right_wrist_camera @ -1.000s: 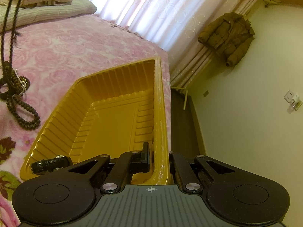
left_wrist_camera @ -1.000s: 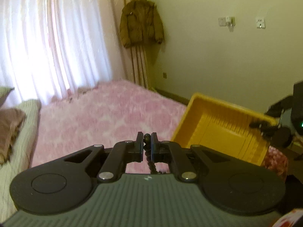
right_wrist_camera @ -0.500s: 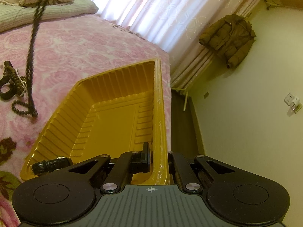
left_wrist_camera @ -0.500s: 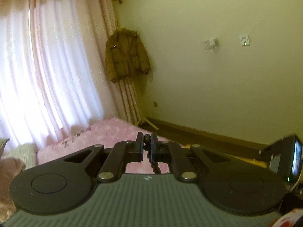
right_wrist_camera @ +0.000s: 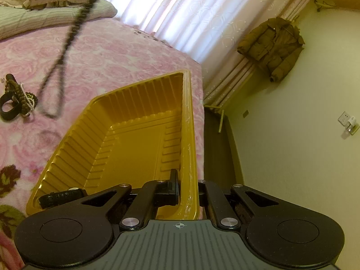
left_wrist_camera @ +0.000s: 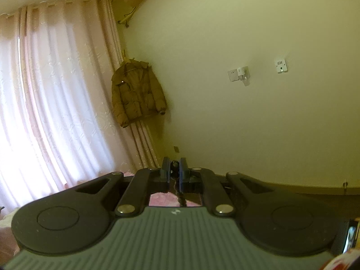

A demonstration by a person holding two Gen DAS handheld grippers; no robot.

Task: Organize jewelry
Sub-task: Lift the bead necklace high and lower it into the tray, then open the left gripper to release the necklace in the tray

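Observation:
My left gripper [left_wrist_camera: 174, 168] is shut on a dark bead necklace [left_wrist_camera: 175, 164] and points up at the wall. In the right wrist view the same necklace [right_wrist_camera: 67, 42] hangs in a long blurred loop above the pink bedspread, left of the yellow tray [right_wrist_camera: 144, 139]. My right gripper [right_wrist_camera: 187, 189] is shut on the tray's right rim. A dark bracelet-like piece [right_wrist_camera: 60, 196] lies in the tray's near left corner. A small heap of beads, pearls and a black band [right_wrist_camera: 15, 100] lies on the bed at the left.
The pink floral bedspread [right_wrist_camera: 108, 51] fills the left, with pillows [right_wrist_camera: 45, 4] at the back. Curtains [left_wrist_camera: 56, 112], a hanging brown jacket [left_wrist_camera: 137, 94] and a wall with sockets [left_wrist_camera: 238, 75] lie beyond. The floor gap [right_wrist_camera: 216, 148] runs along the tray's right side.
My left gripper has risen and tilted upward, lifting the necklace off the bed; its loop has swung toward the tray. The right gripper and tray have stayed put.

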